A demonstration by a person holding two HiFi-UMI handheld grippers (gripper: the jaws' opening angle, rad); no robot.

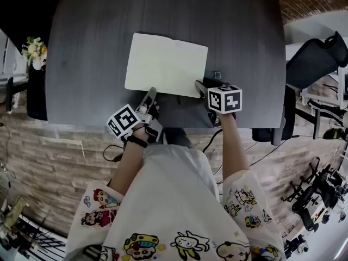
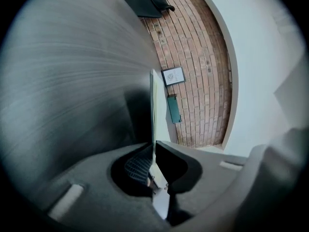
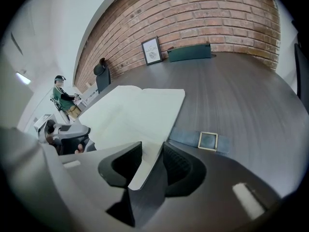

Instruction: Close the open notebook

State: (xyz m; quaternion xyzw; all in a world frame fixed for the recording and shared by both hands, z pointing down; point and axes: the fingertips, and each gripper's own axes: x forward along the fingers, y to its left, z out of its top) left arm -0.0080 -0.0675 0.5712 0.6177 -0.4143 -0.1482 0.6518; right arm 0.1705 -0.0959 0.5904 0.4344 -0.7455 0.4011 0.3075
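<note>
The open notebook (image 1: pixel 166 64) lies with its cream pages up in the middle of the dark grey table (image 1: pixel 92 48). My left gripper (image 1: pixel 150 93) is at the near edge of the left page. In the left gripper view its jaws (image 2: pixel 154 149) are shut on a thin pale sheet (image 2: pixel 153 110) of the notebook, seen edge-on. My right gripper (image 1: pixel 200 85) is at the near right corner. In the right gripper view it (image 3: pixel 152 151) stands open, with that corner of the notebook (image 3: pixel 135 110) lying between the jaws.
A bluish strip with a small square frame (image 3: pixel 208 140) lies on the table just right of the notebook. A framed picture (image 3: pixel 152 50) and a dark green object (image 3: pixel 189 52) stand by the brick wall. An office chair (image 1: pixel 312 64) is at the right, flowers (image 1: pixel 35 50) at the left.
</note>
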